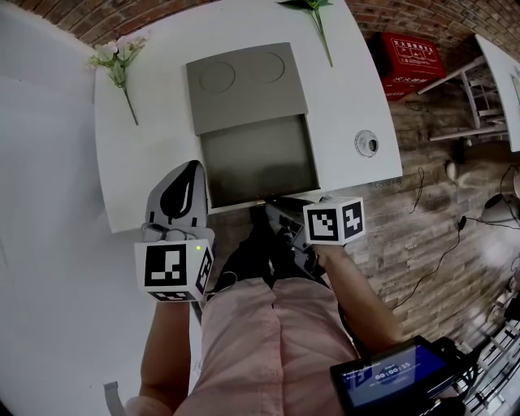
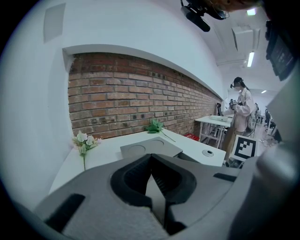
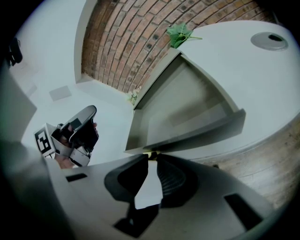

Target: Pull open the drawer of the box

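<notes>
Clearly, the drawer (image 1: 256, 158) is standing pulled out of the grey box (image 1: 246, 85), its front lip reaching roughly to the near edge of the white table (image 1: 349, 97). The right gripper (image 1: 270, 205) is pinching a small yellowish pull tab (image 3: 151, 154) at the middle of that lip, with its jaws narrowed onto the tab. It is coming in from off the table, over the wooden floor (image 1: 422, 227), and the person's body is sitting close behind it.

The left gripper (image 1: 192, 171) is hovering at the table's near edge, left of the drawer and apart from it. Its jaws are pressing together with nothing between them.

Bare tabletop is lying on both sides of the box. A white flower (image 1: 118, 61) is resting well to the left near the far edge, and a green sprig (image 1: 318, 20) is lying by the box's far right corner. A round cable hole (image 1: 366, 144) is sitting near the table's right edge. A red crate (image 1: 410, 57) is standing on the floor beyond that edge.
</notes>
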`<action>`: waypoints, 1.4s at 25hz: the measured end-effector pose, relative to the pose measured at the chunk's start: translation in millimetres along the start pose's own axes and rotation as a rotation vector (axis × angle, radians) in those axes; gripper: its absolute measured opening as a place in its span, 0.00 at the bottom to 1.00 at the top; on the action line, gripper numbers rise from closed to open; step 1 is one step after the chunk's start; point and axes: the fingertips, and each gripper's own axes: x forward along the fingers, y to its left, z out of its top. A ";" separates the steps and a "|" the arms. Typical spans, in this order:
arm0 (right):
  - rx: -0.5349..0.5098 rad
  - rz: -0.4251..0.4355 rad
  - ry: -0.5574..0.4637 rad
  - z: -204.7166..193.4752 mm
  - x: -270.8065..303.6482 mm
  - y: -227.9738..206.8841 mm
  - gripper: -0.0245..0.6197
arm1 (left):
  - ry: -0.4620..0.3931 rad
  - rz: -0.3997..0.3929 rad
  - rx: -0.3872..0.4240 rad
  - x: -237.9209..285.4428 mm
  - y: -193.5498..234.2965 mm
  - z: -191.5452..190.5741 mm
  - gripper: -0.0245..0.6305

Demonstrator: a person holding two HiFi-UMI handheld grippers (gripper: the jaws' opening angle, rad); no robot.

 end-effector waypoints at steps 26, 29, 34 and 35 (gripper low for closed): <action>-0.539 -0.055 -0.556 127.3 -153.5 168.0 0.16 | -0.481 0.083 -0.005 -90.1 -36.3 176.2 0.05; -0.751 -0.187 -0.743 166.2 -187.4 204.2 0.07 | -0.574 0.089 0.014 -90.0 -37.2 206.2 0.05; -0.895 -0.253 -0.890 159.0 -231.0 251.9 0.05 | -0.628 0.114 0.036 -123.7 -51.0 235.7 0.05; -0.900 -0.256 -0.900 155.1 -235.2 254.7 0.05 | -0.631 0.118 0.039 -127.6 -53.6 238.0 0.05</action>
